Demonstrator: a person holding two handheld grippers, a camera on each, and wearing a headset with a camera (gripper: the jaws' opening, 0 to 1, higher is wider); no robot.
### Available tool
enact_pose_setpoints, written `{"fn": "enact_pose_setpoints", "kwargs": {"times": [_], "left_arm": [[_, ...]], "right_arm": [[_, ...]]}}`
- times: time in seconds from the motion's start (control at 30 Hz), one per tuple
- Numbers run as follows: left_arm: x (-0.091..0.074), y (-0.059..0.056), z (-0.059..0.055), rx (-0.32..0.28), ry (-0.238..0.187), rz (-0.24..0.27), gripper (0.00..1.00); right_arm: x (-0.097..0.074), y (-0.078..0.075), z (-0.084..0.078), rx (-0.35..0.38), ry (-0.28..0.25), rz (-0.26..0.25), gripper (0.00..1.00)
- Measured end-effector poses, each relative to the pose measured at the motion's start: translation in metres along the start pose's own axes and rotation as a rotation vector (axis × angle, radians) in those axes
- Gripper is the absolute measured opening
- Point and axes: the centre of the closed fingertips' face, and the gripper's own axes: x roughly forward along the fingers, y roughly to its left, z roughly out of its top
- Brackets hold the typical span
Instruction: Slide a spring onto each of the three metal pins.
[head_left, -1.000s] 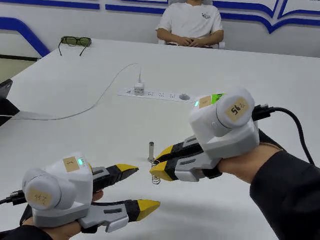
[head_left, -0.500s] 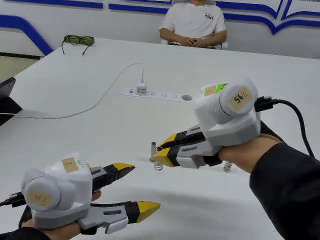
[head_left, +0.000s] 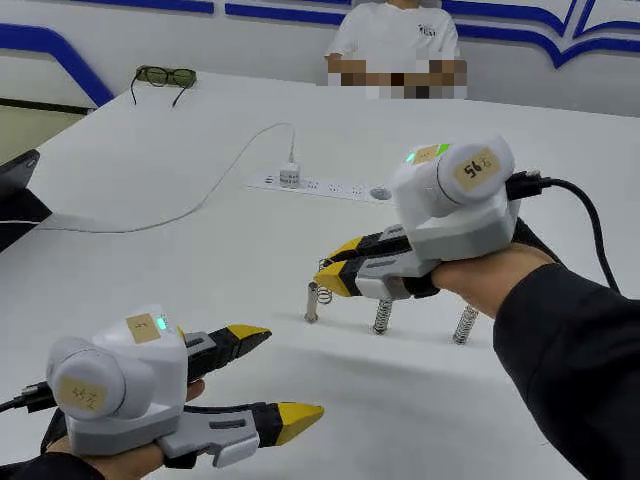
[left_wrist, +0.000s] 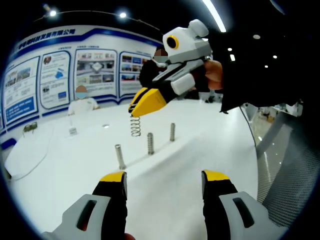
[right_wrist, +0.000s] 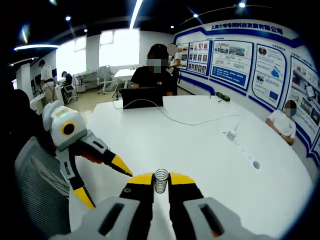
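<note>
**Right gripper** (right_wrist: 160, 176): the fingers (right_wrist: 139, 181) are closed to a narrow gap and clamp one spring (right_wrist: 160, 184) by its upper coils. In the left gripper view the spring hangs straight down from the yellow tips, clear of the worktop (head_left: 200, 250). In the head view it sits just beside the top of the bare pin (head_left: 312, 303) and is not threaded onto it. Whether the two touch cannot be told.

**Left gripper** (left_wrist: 165, 177): the fingers (left_wrist: 114, 181) are spread wide and hold nothing. The unit is held above the near part of the worktop, well apart from the pins.

**Pins:** three stand upright in a row on the worktop. In the head view the bare pin is at the left end. The middle pin (head_left: 382, 316) and the end pin (head_left: 465, 324) each have coils round the shaft.

**Background:** a power strip (head_left: 320, 187) lies beyond the pins. A white charger (head_left: 290, 175) is plugged into it, and a cable (head_left: 200, 205) runs off to the left. Sunglasses (head_left: 165, 76) lie near the far edge.
</note>
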Motion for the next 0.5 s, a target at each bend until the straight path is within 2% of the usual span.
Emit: {"fn": "enact_pose_setpoints", "kwargs": {"times": [0.1,0.5], "left_arm": [[0.0,0.0,-0.001,-0.003,0.001,0.0,0.61],[0.0,0.001,-0.003,-0.011,0.005,0.007,0.62]], "right_arm": [[0.003,-0.008,0.002,0.012,-0.005,-0.022,0.12],[0.019,-0.022,0.002,0.04,-0.02,-0.05,0.12]]}}
